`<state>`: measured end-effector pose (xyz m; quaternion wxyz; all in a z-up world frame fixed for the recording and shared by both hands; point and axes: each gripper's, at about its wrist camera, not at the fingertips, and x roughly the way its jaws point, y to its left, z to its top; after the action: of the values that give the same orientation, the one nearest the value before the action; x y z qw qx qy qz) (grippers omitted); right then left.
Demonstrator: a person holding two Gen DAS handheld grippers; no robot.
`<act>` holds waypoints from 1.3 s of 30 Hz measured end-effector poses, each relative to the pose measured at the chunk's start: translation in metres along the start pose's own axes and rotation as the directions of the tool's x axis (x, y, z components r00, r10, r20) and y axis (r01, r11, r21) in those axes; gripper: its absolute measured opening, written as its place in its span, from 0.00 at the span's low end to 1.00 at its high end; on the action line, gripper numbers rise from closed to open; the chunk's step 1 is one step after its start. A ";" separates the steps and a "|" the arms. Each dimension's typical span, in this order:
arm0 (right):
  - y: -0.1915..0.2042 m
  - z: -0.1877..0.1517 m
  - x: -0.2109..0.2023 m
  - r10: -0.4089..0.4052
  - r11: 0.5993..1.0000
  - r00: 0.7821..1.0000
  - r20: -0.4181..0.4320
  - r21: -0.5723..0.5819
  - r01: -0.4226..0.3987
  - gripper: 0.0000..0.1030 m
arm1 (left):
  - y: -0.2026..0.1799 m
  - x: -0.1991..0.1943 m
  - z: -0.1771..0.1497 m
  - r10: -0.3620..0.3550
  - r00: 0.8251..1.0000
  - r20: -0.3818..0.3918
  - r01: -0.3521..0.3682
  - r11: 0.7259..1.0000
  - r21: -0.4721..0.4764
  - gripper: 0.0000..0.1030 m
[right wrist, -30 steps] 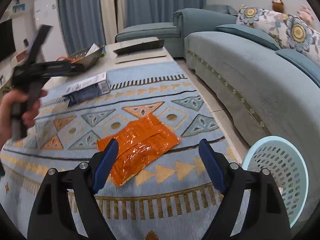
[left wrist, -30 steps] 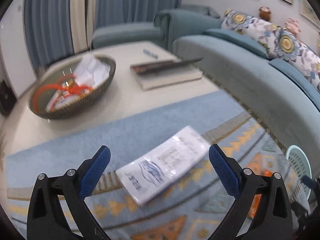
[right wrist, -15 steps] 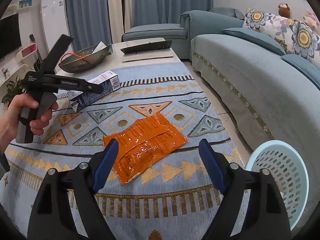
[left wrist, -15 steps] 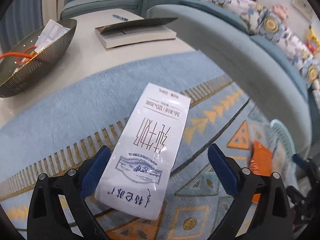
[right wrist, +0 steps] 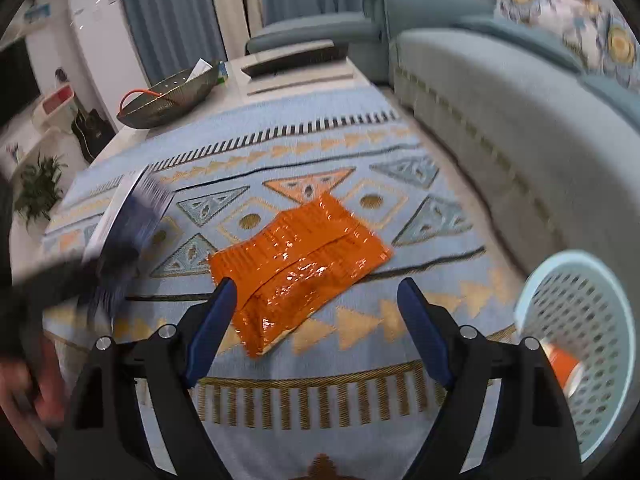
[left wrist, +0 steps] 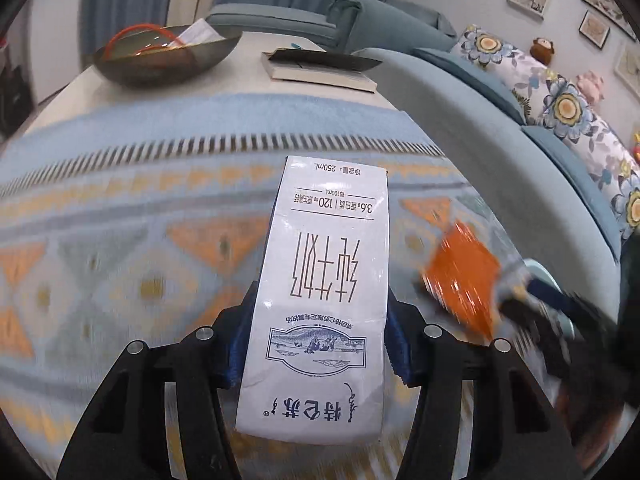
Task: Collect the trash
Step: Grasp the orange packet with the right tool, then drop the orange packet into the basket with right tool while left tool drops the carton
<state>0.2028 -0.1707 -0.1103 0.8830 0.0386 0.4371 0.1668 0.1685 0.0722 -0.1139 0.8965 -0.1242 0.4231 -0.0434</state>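
Note:
A white milk carton (left wrist: 320, 300) lies lengthwise between the blue pads of my left gripper (left wrist: 320, 320). The jaws are closing and both pads press its sides. From the right wrist the carton (right wrist: 128, 220) is a blur at the left, above a hand (right wrist: 24, 380). An orange foil wrapper (right wrist: 296, 264) lies flat on the patterned cloth, just ahead of my right gripper (right wrist: 316, 284). That gripper is open and holds nothing; only the wrapper's near corner reaches between its fingers. The wrapper (left wrist: 464, 276) also shows right of the carton.
A pale blue perforated basket (right wrist: 532, 280) stands low at the right with an orange item (right wrist: 564, 364) inside. A dark bowl (left wrist: 164, 56) and a book (left wrist: 316, 68) sit at the table's far end. A teal sofa (left wrist: 480, 120) runs along the right.
My left gripper swept in over the carton and closed its wide-open jaws onto the carton's sides. The right gripper stayed over the orange wrapper, still open.

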 end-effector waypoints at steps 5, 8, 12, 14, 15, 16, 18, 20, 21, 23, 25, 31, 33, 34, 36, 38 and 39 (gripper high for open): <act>0.016 0.010 0.011 0.000 0.998 0.999 -0.042 0.055 0.002 0.76 | -0.002 -0.035 -0.039 0.014 1.000 0.022 -0.014 1.000 -0.028 0.52; 0.028 0.017 0.021 -0.045 0.997 0.997 -0.055 0.057 0.048 0.76 | -0.004 -0.048 -0.047 -0.007 0.999 0.033 0.008 0.999 -0.048 0.52; 0.039 0.017 0.038 -0.114 0.993 0.989 -0.092 0.030 0.118 0.74 | -0.007 -0.061 -0.051 -0.018 0.999 0.048 0.020 0.998 -0.056 0.52; 0.045 0.013 0.043 -0.154 0.988 0.984 -0.092 -0.015 0.154 0.62 | -0.007 -0.065 -0.050 -0.030 0.998 0.055 0.034 0.997 -0.063 0.52; 0.049 0.010 0.044 -0.185 0.982 0.979 -0.082 -0.050 0.181 0.58 | -0.009 -0.067 -0.050 -0.034 0.998 0.059 0.038 0.997 -0.062 0.52; 0.049 0.010 0.044 -0.179 0.983 0.981 -0.080 -0.050 0.176 0.54 | -0.010 -0.067 -0.049 -0.035 0.997 0.061 0.039 0.997 -0.060 0.52; 0.044 0.010 0.042 -0.172 0.985 0.983 -0.069 -0.033 0.170 0.36 | -0.012 -0.070 -0.049 -0.043 0.997 0.070 0.047 0.997 -0.055 0.52; 0.038 0.010 0.039 -0.125 0.992 0.990 -0.064 -0.007 0.124 0.27 | -0.015 -0.071 -0.049 -0.049 0.996 0.071 0.053 0.997 -0.054 0.52; 0.037 0.010 0.039 -0.115 0.993 0.991 -0.064 -0.003 0.115 0.25 | -0.016 -0.072 -0.049 -0.048 0.996 0.072 0.052 0.997 -0.051 0.52; 0.036 0.010 0.036 -0.098 0.995 0.994 -0.053 -0.003 0.098 0.22 | -0.017 -0.072 -0.049 -0.046 0.996 0.070 0.050 0.998 -0.048 0.52; 0.040 0.009 0.031 -0.085 0.996 0.996 -0.035 -0.019 0.084 0.06 | -0.016 -0.071 -0.048 -0.046 0.997 0.069 0.050 0.997 -0.050 0.52; 0.043 0.007 -0.004 -0.063 0.997 0.998 0.033 -0.041 0.064 0.06 | -0.017 -0.079 -0.040 -0.049 0.995 0.088 0.053 0.998 -0.044 0.52; 0.039 0.007 -0.027 -0.055 0.998 0.996 0.069 -0.030 0.057 0.06 | -0.022 -0.086 -0.036 -0.054 0.994 0.099 0.058 0.998 -0.031 0.52; 0.036 0.007 -0.038 -0.049 0.998 0.995 0.087 -0.023 0.052 0.05 | -0.026 -0.090 -0.035 -0.061 0.993 0.104 0.064 0.998 -0.027 0.52; 0.029 0.007 -0.061 -0.040 0.999 0.992 0.117 -0.005 0.041 0.05 | -0.036 -0.098 -0.029 -0.077 0.990 0.116 0.079 0.997 -0.015 0.52; 0.020 0.007 -0.085 -0.038 0.999 0.989 0.145 0.009 0.037 0.05 | -0.048 -0.106 -0.024 -0.083 0.988 0.127 0.083 0.997 0.006 0.52; 0.015 0.007 -0.096 -0.041 0.999 0.987 0.157 0.013 0.039 0.05 | -0.060 -0.112 -0.020 -0.093 0.986 0.137 0.090 0.996 0.026 0.52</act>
<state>0.1498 -0.1876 -0.0299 0.9177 0.0472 0.3675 0.1433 0.0830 0.0315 -0.0265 0.9219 -0.1372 0.3535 -0.0800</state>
